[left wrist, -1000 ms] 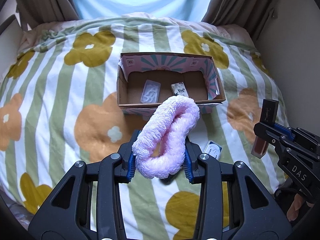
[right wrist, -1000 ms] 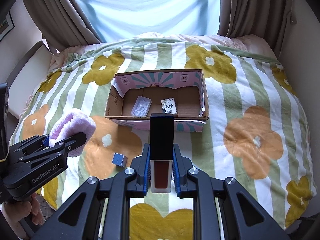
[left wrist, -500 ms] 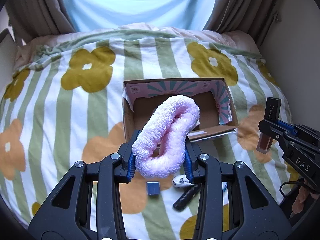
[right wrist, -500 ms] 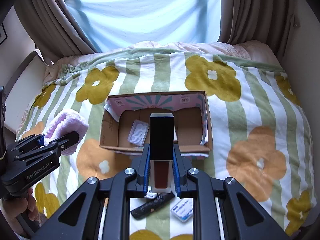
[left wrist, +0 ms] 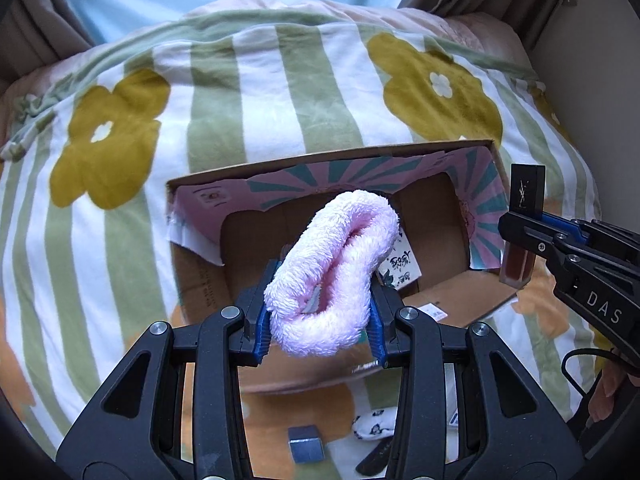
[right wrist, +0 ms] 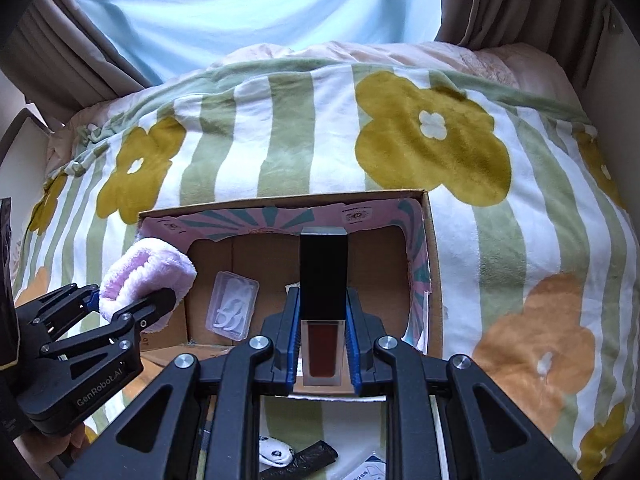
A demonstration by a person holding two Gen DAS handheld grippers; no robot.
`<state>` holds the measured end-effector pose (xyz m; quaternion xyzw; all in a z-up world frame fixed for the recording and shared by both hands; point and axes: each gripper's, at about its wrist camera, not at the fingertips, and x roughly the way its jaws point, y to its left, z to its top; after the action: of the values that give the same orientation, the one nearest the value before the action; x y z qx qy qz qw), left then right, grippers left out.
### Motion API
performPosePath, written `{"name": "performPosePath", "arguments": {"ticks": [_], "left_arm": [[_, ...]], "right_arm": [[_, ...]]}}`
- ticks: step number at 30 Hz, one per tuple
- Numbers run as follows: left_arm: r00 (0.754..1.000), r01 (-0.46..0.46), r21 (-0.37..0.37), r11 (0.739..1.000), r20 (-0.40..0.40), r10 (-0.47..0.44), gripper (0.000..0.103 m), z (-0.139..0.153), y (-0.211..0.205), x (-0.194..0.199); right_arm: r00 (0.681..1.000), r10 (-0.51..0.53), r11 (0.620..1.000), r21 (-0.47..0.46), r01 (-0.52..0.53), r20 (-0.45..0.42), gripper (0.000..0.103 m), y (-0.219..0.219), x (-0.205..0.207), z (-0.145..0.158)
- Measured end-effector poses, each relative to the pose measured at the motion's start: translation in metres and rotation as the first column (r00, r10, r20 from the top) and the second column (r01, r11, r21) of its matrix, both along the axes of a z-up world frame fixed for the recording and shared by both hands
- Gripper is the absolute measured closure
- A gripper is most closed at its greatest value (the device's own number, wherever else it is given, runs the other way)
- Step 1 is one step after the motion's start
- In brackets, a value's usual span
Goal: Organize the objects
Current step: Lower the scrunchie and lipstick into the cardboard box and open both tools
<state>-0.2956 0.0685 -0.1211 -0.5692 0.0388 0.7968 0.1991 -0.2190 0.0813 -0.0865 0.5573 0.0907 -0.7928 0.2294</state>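
jaws: left gripper clamps pink fluffy headband, right gripper clamps lip gloss; both above cardboard box; risk: simultaneous release, glass tube striking clear case.

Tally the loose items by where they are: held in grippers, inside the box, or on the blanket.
Held in grippers: 2, pink headband, lip gloss
Inside cardboard box: 2, clear case, printed packet
On blanket, visible: at least 4, partly hidden
Total: at least 8
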Motion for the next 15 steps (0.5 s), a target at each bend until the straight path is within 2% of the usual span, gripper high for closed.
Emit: {"name": "performPosePath", "arguments": {"ticks": [8,15], "left_arm": [[0.995,0.065,-0.033,0.997,0.08,-0.062,0.069,-0.075,0.045,-0.032],[0.993,0.081,-0.049,0.996,0.086,-0.076,0.068,-0.092,0.052,-0.042]], "right_arm": [[0.991,-0.032,0.997,0.074,0.023,0.13,0.085,-0.002,-0.031,-0.069],[0.988,-0.006,0.997,0.079,-0.006,0.151,0.085,0.0,-0.035,-0.082]]}}
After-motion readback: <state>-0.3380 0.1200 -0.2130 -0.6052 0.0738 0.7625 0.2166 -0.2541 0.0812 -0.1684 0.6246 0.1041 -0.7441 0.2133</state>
